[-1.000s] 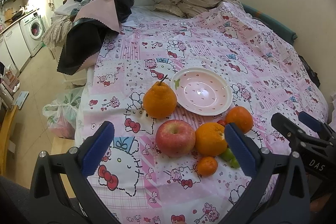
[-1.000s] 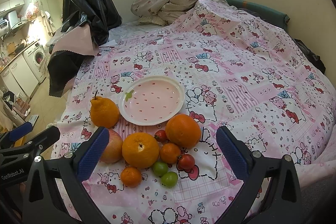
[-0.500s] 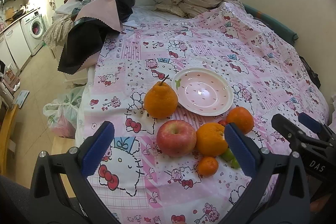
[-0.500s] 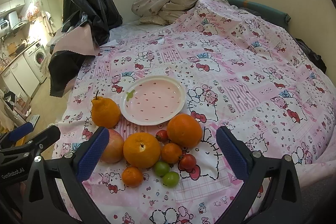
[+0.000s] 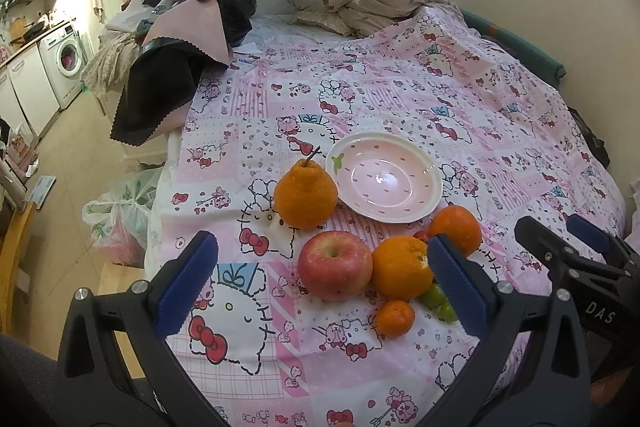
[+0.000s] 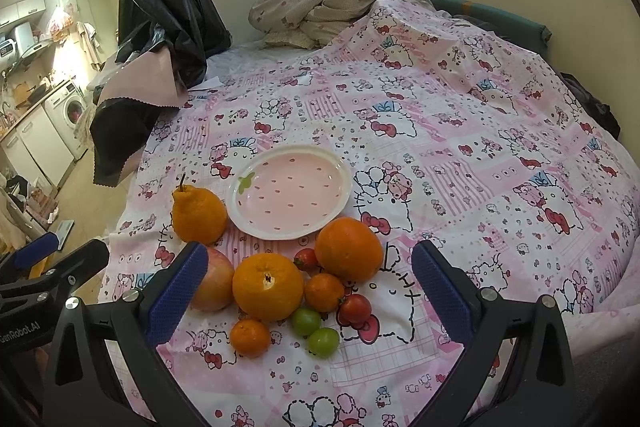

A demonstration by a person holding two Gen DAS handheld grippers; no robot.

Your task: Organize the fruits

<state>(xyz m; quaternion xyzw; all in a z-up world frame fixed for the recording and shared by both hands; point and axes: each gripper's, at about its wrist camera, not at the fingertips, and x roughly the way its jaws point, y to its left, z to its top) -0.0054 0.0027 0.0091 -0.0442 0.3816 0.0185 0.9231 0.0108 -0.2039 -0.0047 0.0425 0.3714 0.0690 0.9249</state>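
The left gripper [image 5: 322, 285] and the right gripper [image 6: 306, 295] both hang wide open with nothing in them, above the fruits that sit just in front of the pink plate [image 6: 256, 215]: a red apple [image 5: 335, 265], big oranges [image 6: 267, 286], small tomatoes [image 6: 355, 308].

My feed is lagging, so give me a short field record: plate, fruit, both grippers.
plate: pink plate, nothing on it
surface: patterned bedsheet
fruit: all on the sheet in front of the plate
large fruit: stemmed orange, apple, two round oranges
small fruit: two mandarins, green and red tomatoes
left gripper: open, holding nothing
right gripper: open, holding nothing
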